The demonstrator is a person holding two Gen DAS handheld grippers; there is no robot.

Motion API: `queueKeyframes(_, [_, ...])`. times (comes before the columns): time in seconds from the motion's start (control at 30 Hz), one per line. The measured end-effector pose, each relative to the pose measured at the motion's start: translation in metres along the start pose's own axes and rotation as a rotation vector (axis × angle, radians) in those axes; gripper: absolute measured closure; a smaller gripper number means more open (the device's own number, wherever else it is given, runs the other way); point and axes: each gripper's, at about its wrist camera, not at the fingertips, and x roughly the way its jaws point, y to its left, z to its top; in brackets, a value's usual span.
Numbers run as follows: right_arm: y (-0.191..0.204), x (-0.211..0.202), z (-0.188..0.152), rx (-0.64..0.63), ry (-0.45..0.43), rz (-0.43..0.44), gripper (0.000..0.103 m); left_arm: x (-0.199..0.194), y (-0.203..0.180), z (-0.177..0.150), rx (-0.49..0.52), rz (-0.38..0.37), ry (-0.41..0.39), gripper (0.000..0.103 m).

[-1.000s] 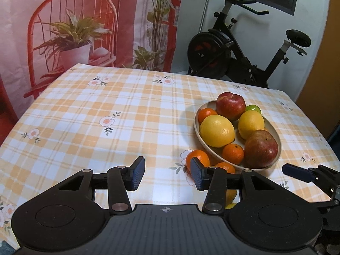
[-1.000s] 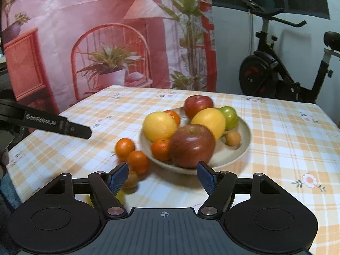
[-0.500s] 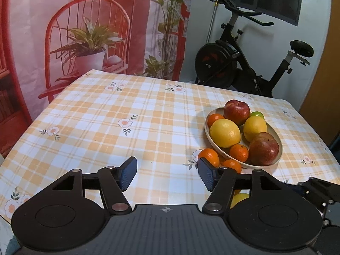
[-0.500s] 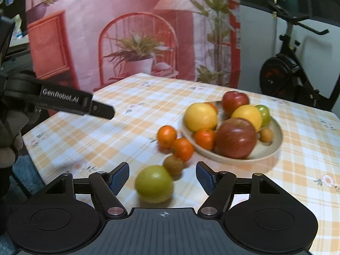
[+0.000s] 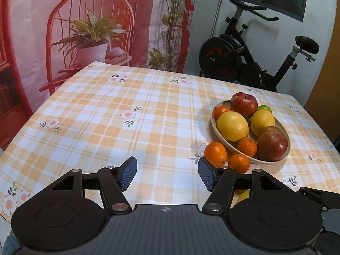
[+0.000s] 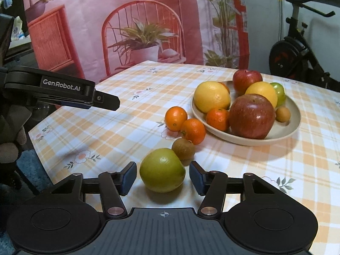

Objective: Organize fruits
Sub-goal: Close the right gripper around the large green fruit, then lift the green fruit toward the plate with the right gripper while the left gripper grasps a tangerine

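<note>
The right tongs (image 6: 162,175) are closing around a green citrus fruit (image 6: 162,170), pads not yet touching, while the left tongs (image 5: 166,175) are hanging open, empty, over the bench (image 5: 127,127).

Glossy checked tablecloth (image 6: 119,127), matt beige bowl (image 6: 294,125), shiny-skinned apple (image 6: 251,116), fuzzy kiwi (image 6: 183,148).

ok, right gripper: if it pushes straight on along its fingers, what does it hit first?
The green fruit. It already sits between the right gripper's closing jaws, with small gaps at both pads, so no grip yet. Just behind it lies the kiwi, likely next, though depth is hard to judge.
</note>
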Motion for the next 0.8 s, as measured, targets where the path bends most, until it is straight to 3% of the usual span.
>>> queueKeyframes(0.43, [-0.004,-0.001,-0.003,0.010,-0.016,0.021,0.059,0.000,-0.006,-0.004,0.029,-0.007,-0.013,0.037])
queueKeyframes(0.8, [-0.016,-0.018,0.003,0.047,-0.113,-0.023,0.058,-0.001,-0.008,-0.005,0.021,-0.024,-0.037,0.037])
